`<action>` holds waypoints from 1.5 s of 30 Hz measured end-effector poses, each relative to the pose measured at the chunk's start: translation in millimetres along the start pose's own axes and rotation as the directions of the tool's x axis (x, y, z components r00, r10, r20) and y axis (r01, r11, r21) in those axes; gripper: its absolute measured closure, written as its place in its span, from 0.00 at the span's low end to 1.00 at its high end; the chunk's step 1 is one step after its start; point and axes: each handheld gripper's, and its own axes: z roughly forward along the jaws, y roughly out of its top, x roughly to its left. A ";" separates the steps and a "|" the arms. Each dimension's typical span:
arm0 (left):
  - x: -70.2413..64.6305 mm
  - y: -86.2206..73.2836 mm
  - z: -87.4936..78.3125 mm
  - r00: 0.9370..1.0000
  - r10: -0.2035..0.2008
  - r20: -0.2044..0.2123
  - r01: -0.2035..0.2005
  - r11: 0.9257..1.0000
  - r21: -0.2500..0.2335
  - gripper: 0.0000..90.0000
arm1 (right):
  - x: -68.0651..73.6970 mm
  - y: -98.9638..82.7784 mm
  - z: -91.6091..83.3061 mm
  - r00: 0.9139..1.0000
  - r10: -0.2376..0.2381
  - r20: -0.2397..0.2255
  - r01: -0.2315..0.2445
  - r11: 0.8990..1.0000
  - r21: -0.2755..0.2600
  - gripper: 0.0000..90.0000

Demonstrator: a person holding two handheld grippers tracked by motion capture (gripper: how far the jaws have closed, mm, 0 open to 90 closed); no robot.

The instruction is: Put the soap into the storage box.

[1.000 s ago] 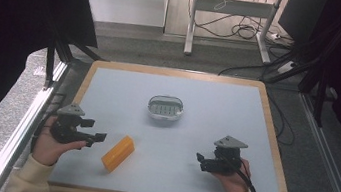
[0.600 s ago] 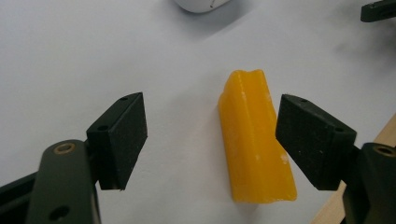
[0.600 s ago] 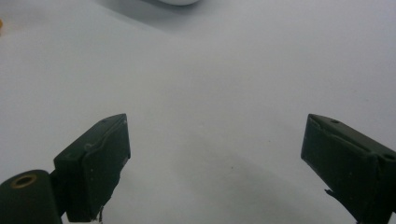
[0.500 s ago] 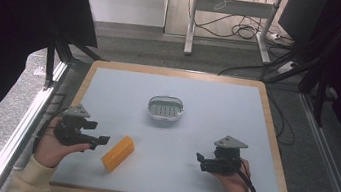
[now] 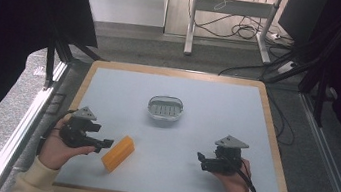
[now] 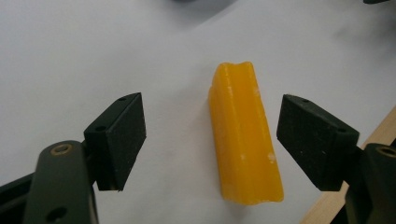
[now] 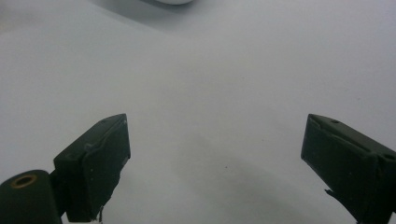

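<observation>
A person sits at the six o'clock edge of a pale grey table [image 5: 237, 110] framed in light wood, holding a black two-jaw gripper in each hand. Starting at the left, around eight o'clock on the table, the left gripper [image 5: 107, 143] points toward three o'clock, its jaws spread wide and holding nothing. Just beyond its tips, at about seven o'clock, lies a yellow-orange block [image 5: 118, 153], flat on the surface and angled from seven toward one o'clock. In the left gripper view the block [image 6: 244, 135] sits lengthwise between the two open pads [image 6: 123, 135], nearer the right-hand one, with bare table showing on both sides, so nothing touches it. Moving toward the centre, a small oval dish [image 5: 165, 108] with a slatted insert rests a little toward twelve o'clock, well apart from the block. Further right, at about four o'clock, the right gripper [image 5: 200, 159] points toward nine o'clock, its jaws also wide apart and empty; the right gripper view shows bare table between them [image 7: 215, 158]. My reading is that the pick-up of the block is in hand, at the lining-up stage before any grip. The next move seems to call for easing the left gripper forward until the pads bracket the block's long sides, centring it, then closing gently.
</observation>
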 end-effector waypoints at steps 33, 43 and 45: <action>-23.0 4.6 38.3 0.999 0.043 -0.027 -0.039 0.989 0.140 0.26 | -2.2 -1.1 1.1 0.999 0.012 0.031 -0.012 1.000 0.013 0.09; -30.3 8.3 54.1 0.996 0.070 -0.050 -0.059 0.979 0.195 0.28 | -1.1 -1.3 2.7 0.999 0.003 0.032 -0.004 1.000 0.021 0.09; -31.2 8.3 56.7 0.995 0.078 -0.057 -0.065 0.976 0.206 0.29 | -1.1 -1.3 2.7 0.999 0.003 0.032 -0.003 1.000 0.021 0.09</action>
